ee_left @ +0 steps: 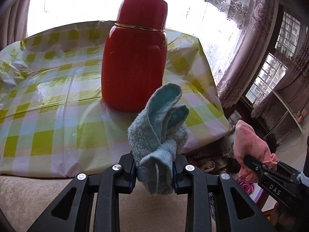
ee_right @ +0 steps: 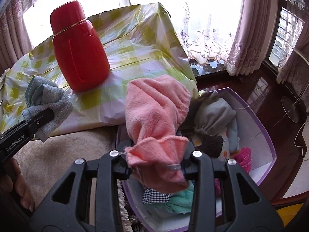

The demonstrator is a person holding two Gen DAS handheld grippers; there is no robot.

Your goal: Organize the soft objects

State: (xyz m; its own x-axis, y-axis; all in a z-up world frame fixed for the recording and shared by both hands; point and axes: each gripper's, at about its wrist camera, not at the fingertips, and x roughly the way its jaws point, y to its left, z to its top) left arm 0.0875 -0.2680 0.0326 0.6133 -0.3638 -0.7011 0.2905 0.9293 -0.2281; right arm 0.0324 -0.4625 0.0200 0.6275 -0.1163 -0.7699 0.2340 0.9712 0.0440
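My left gripper [ee_left: 154, 171] is shut on a light blue fluffy cloth [ee_left: 160, 127] that sticks up in front of a red flask [ee_left: 135, 58]. That cloth [ee_right: 48, 102] and the left gripper [ee_right: 41, 120] also show at the left of the right wrist view. My right gripper [ee_right: 155, 167] is shut on a pink fleece cloth [ee_right: 154, 112], held above the near end of a purple-rimmed box [ee_right: 268, 135]. In the left wrist view the pink cloth [ee_left: 249, 145] and the right gripper [ee_left: 256, 166] hang at the lower right.
The red flask [ee_right: 79, 46] stands on a table under a yellow-checked plastic cover [ee_left: 58, 89]. The box holds several soft items: a grey pouch [ee_right: 214, 114], a dark knit piece [ee_right: 211, 143], a magenta one [ee_right: 244, 156], a teal cloth [ee_right: 181, 201]. Beige upholstery [ee_left: 38, 191] lies below.
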